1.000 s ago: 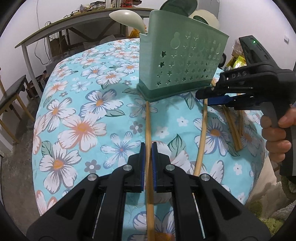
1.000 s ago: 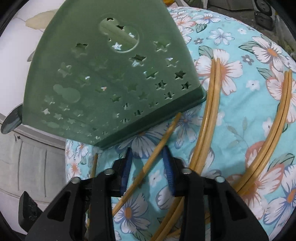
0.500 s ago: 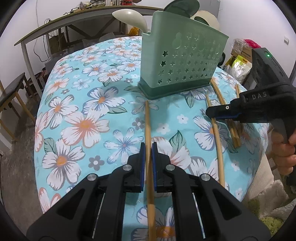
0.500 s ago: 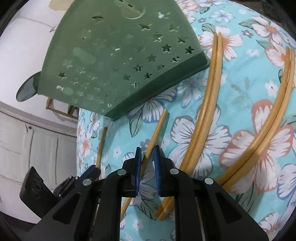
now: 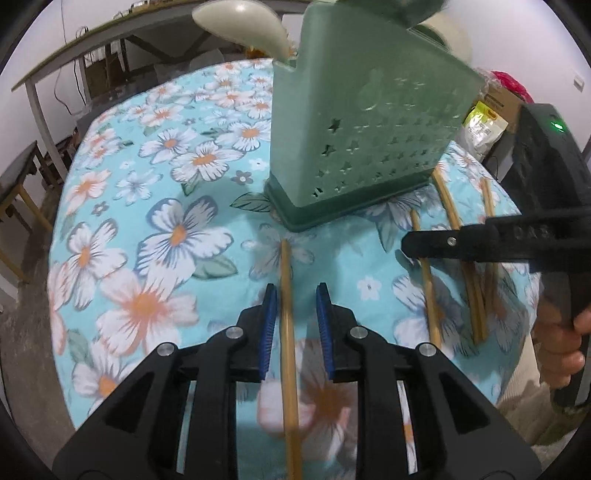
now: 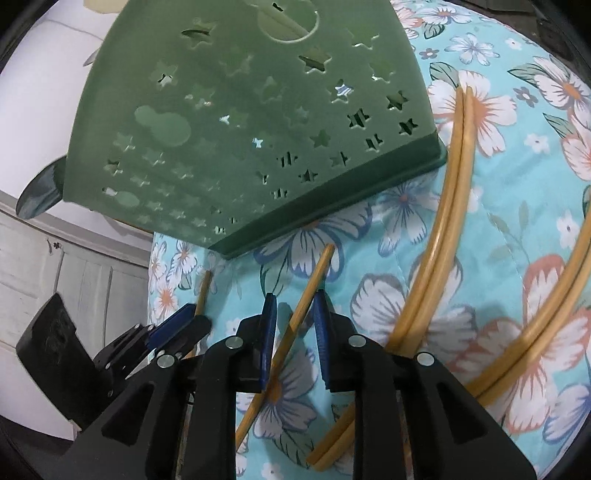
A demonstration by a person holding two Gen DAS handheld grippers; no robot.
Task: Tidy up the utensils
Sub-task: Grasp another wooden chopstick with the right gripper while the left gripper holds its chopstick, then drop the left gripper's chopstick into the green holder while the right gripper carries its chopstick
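A green star-cut utensil holder stands on the floral tablecloth, with a cream spoon sticking out of it. Its base is just beyond both grippers. My left gripper has its jaws opening; a bamboo chopstick lies on the cloth between the pads, nearer the left one. My right gripper is opening too, astride a second chopstick that no pad presses. From the side, the right gripper hovers over that chopstick.
Two chopstick pairs lie on the cloth to the right. A hand holds the right gripper's handle. A long grey table stands behind, a stool at left, bags at right.
The left gripper moved forward toward the holder and its jaws parted off the chopstick. The right jaws, closed on their chopstick half a second ago, have spread again.
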